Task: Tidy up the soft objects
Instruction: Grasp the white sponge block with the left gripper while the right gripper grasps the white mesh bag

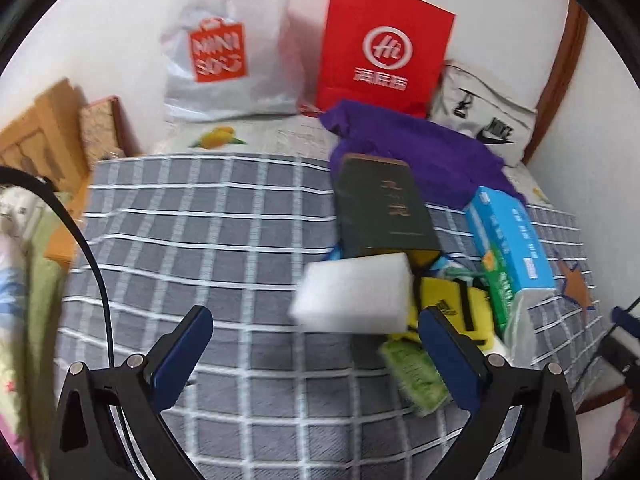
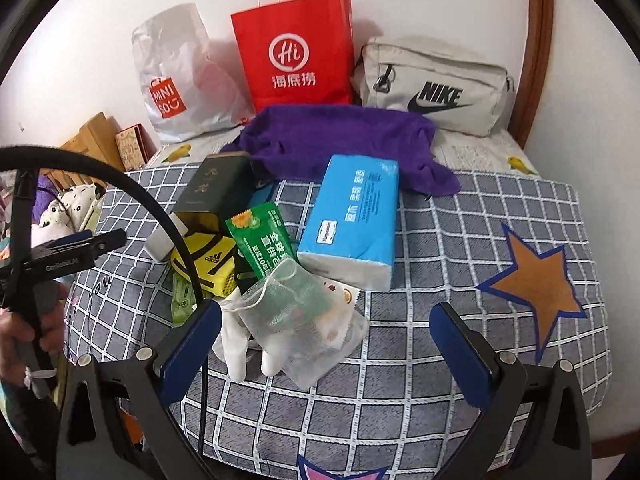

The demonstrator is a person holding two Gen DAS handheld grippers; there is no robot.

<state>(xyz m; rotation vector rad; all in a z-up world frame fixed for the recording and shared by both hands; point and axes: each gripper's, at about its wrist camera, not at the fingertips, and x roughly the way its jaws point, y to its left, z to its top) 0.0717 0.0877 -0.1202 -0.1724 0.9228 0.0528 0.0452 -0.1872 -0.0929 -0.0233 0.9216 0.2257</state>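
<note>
A pile of items lies on a grey checked cloth (image 1: 224, 216). My left gripper (image 1: 316, 340) is open, and a blurred white sponge (image 1: 352, 292) sits just past its fingertips, untouched. Beyond the sponge are a dark green box (image 1: 380, 208), a blue tissue pack (image 1: 508, 236), a yellow pouch (image 1: 452, 300) and a green wipes pack (image 1: 416, 372). My right gripper (image 2: 326, 320) is open over a mesh drawstring pouch (image 2: 304, 320) and a white glove (image 2: 236, 344), gripping neither. A purple towel (image 2: 340, 136) lies behind the blue tissue pack (image 2: 352, 216), and a green packet (image 2: 264, 236) is beside it.
Against the back wall stand a red paper bag (image 2: 296, 56), a white plastic bag (image 2: 180, 80) and a grey pouch bag (image 2: 432, 88). Wooden items (image 2: 100, 140) sit at the far left. An orange star patch (image 2: 536, 288) marks the cloth on the right. A hand (image 2: 16, 340) holds the left gripper (image 2: 102, 240).
</note>
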